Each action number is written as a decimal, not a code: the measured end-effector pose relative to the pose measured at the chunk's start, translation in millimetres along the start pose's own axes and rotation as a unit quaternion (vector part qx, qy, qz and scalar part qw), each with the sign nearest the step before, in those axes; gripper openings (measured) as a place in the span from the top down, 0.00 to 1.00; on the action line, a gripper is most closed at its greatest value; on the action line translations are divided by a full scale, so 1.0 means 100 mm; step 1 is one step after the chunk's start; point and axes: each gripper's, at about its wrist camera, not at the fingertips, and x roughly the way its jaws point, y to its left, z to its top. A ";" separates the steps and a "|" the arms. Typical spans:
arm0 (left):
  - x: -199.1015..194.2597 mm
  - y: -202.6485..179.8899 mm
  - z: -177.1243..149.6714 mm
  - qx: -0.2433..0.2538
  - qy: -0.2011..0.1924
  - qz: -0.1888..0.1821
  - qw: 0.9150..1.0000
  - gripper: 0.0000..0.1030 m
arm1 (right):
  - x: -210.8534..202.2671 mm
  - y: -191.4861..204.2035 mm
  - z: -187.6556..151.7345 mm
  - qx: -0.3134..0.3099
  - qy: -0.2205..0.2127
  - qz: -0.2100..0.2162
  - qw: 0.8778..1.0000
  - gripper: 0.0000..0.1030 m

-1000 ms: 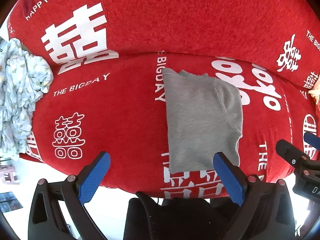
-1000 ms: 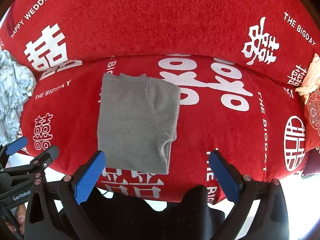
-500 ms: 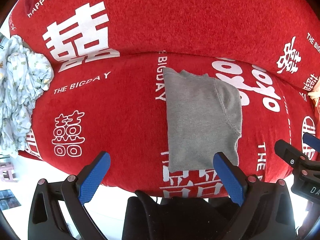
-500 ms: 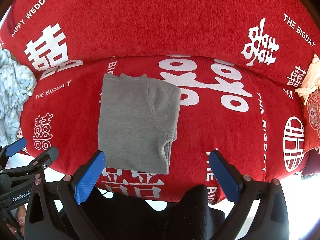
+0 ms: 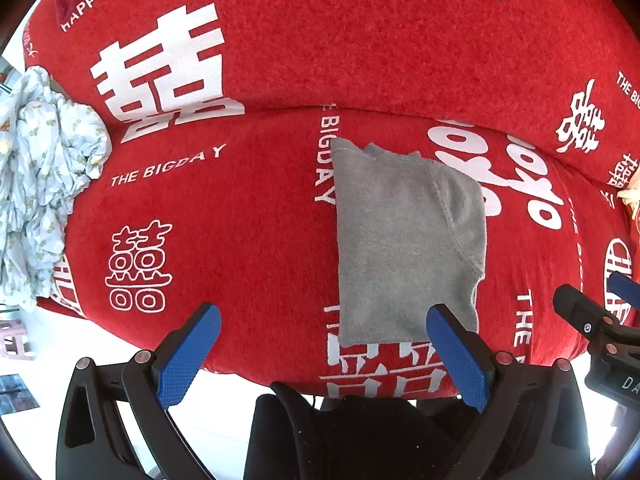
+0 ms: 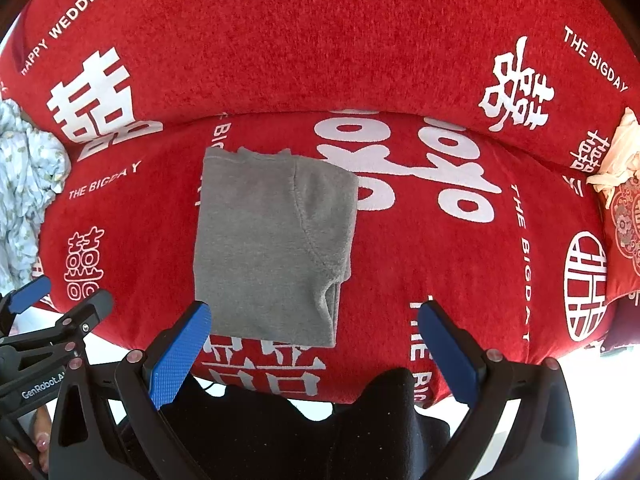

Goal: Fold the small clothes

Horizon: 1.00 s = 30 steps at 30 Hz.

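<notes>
A small grey garment lies folded into a rectangle on the red sofa seat; it also shows in the right wrist view. My left gripper is open and empty, held above the seat's front edge, its right finger just over the garment's near right corner. My right gripper is open and empty, its left finger over the garment's near left corner. Each gripper sees the other at its frame edge.
A crumpled pale blue patterned cloth lies at the sofa's left end. A cream cloth and a red embroidered cushion sit at the right end. The sofa backrest rises behind. White floor lies below the seat edge.
Both grippers have barely moved; the view has shifted very slightly. The grey garment lies as before.
</notes>
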 end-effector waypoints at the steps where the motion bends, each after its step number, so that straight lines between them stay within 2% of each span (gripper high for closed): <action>1: 0.00 0.00 0.00 -0.002 0.000 0.000 1.000 0.00 | 0.00 0.00 0.00 0.000 0.000 0.000 1.000 0.00; 24: -0.03 -0.01 -0.02 -0.004 -0.012 0.016 1.000 0.00 | -0.06 0.00 0.01 -0.005 -0.007 -0.011 1.000 0.00; 30: -0.04 0.00 -0.02 -0.012 -0.015 0.007 1.000 0.00 | -0.08 -0.01 0.01 -0.006 -0.009 -0.015 1.000 0.00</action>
